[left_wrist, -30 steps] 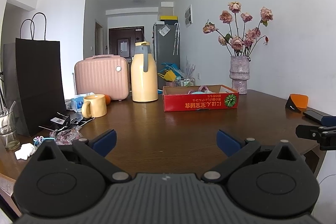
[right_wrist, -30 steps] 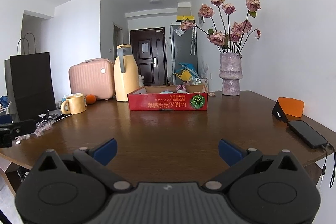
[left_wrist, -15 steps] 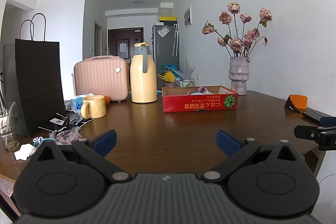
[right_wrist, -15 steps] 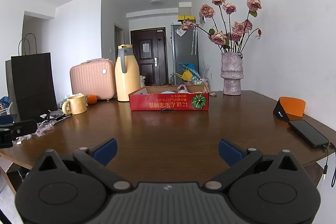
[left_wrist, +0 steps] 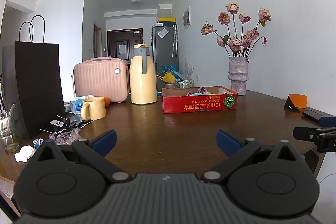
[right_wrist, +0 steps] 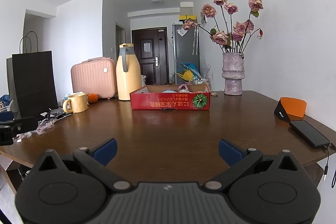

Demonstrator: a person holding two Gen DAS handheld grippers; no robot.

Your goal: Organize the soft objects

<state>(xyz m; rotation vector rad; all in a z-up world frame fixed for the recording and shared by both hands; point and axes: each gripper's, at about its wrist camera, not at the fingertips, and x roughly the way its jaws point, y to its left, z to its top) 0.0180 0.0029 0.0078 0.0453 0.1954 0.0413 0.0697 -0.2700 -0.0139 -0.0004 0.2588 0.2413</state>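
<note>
Both grippers held low over bench [right_wrist: 168, 129], nothing gripped: left gripper [left_wrist: 166, 141] fingers spread wide, right gripper [right_wrist: 168, 149] likewise. Soft items [right_wrist: 184, 88] seen in red box [right_wrist: 170, 101] at far side. Light, limp, likely best pinched at loose fold. Mostly hidden by box wall; kind not made out.

White walls [left_wrist: 283, 20], dark door [right_wrist: 150, 56], grey fridge [left_wrist: 164, 45], brown table [right_wrist: 168, 129]

We see upside-down red Japanese print on the box [right_wrist: 170, 101] front beside a green pumpkin picture, too small for us to read surely. A QR label [left_wrist: 57, 123] lies left. Small white lettering on the orange-black stand [right_wrist: 292, 109] is illegible.
</note>
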